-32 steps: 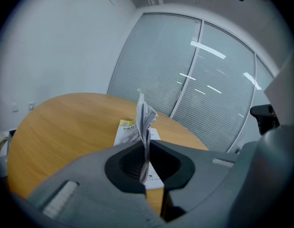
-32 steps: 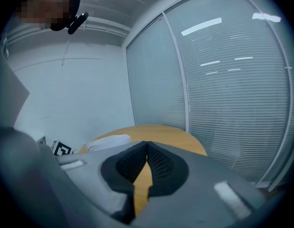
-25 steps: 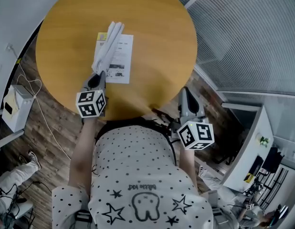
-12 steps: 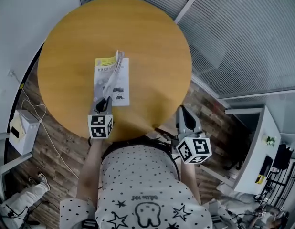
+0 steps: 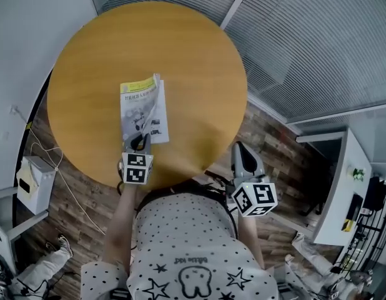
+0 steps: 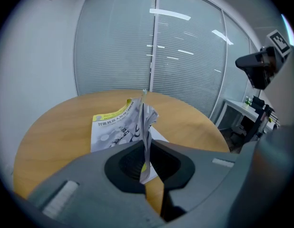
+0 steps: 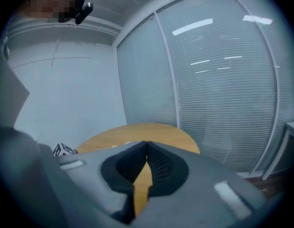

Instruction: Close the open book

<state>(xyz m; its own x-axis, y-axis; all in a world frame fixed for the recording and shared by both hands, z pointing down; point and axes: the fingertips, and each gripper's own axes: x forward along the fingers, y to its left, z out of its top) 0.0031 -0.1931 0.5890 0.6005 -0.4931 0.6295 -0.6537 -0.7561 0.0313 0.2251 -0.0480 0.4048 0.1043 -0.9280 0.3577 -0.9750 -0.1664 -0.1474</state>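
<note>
DESK: While the person in the dotted shirt [image 5: 187, 236] leans over the round wooden bench [image 5: 187, 55], what do the fingers of the left gripper [image 5: 138, 144] hold?

PHOTOGRAPHER: A thin sheaf of pages from the book [image 5: 143, 108]. The fingers pinch the sheaf's near edge, and it stands upright between them, running straight ahead from the tips.

DESK: And the rest of the book?

PHOTOGRAPHER: It lies flat on the bench just ahead of those fingers. A grey page with a yellow band spreads to their left; a white page shows to their right, under the raised sheaf.

DESK: The right gripper [image 5: 242, 150]?

PHOTOGRAPHER: It hangs just beside the bench's near rim, the book well apart, ahead and to the left of its fingers. Those fingers are pressed together with nothing between them. Past their tips shows bare bench top, then a glass wall hung with slatted blinds [image 7: 218, 80].
</note>
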